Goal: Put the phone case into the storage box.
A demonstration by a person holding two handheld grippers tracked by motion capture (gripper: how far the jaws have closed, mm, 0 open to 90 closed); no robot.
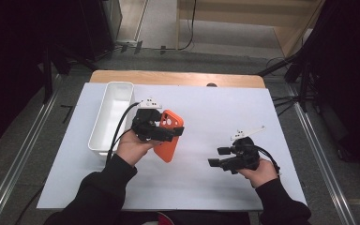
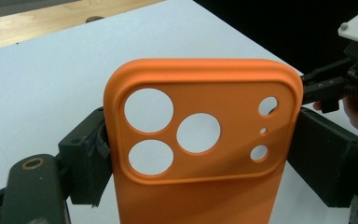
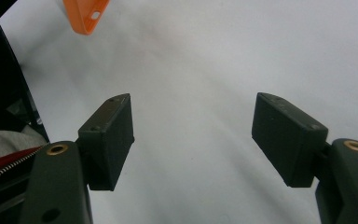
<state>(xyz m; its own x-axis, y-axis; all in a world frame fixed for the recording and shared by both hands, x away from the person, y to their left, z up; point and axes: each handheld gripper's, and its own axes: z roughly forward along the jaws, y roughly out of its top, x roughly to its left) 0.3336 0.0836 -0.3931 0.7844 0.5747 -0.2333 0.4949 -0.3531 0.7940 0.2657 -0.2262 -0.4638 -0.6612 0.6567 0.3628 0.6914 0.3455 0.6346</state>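
High view: left claw [image 1: 171,132] is gripping an orange phone case [image 1: 168,140] by its two long edges, holding it up off the desk [image 1: 215,187], approx. mid-desk, left of centre. The case is sitting tilted, camera-hole end pointing away from the person. A white sheet is covering most of the desk; a strip of bare wood is showing along the far edge.

Just left of the case, a long white bin [image 1: 110,115] is standing on the sheet w/ its long side running away from the person, near the left hand but not touching the case. A black cable is trailing from the left claw past the bin's near end. Right claw [image 1: 219,156] is hovering well apart to the right, jaws wide and nothing between them, pointing toward the case. Nothing is lying between the two claws.

Left claw view: the case looks like matte, soft rubbery plastic w/ rounded corners and a raised lip round the camera block; three big round holes plus three small ones. Black pads [image 2: 86,161] are pressing on both sides of it. The other claw is showing at the far right edge.

Right claw view: blocky black pads [image 3: 112,137] are standing wide over plain white sheet; one corner of the case [image 3: 85,16] is peeking in at top left, w/ a small slot in its edge.
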